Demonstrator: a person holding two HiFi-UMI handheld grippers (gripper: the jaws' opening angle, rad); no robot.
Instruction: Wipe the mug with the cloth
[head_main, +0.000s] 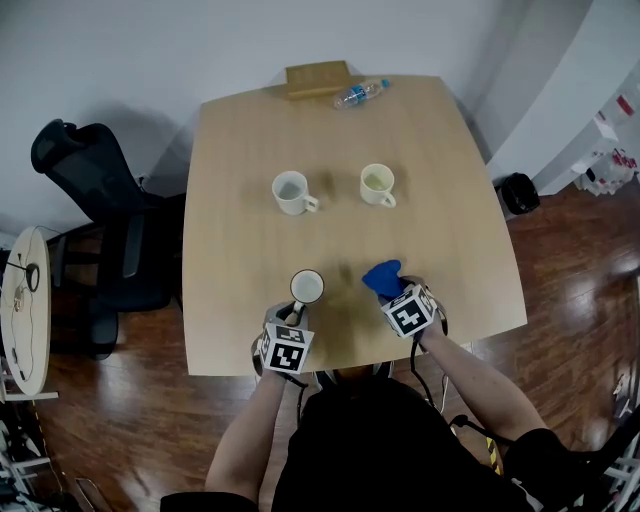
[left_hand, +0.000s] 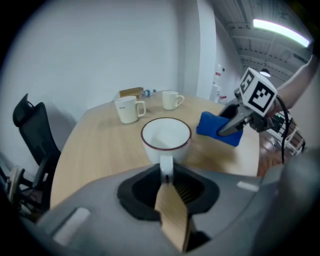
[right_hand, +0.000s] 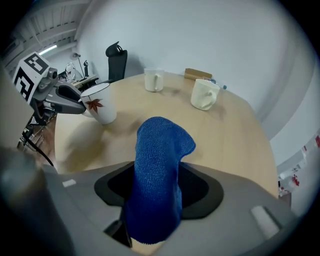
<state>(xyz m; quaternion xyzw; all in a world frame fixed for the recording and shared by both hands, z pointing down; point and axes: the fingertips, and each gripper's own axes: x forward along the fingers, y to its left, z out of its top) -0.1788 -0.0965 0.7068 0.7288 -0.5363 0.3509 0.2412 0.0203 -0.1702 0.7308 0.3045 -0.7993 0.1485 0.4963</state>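
Blue cloth (right_hand: 157, 165) stands up between the jaws of the right gripper (head_main: 393, 294). The jaws are wide apart and do not pinch it, and the cloth rests on the bench (head_main: 240, 210). The left gripper (head_main: 293, 322) is closed on the handle of the red-rimmed mug (left_hand: 166, 134), which sits directly ahead of its jaws and just left of the cloth. A second white mug (head_main: 293, 192) and a cream mug (head_main: 377, 184) stand well beyond both grippers.

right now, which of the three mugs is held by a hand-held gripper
The red-rimmed mug, the nearest one: the left hand-held gripper clamps its handle. The white mug and the cream mug stand free farther back.
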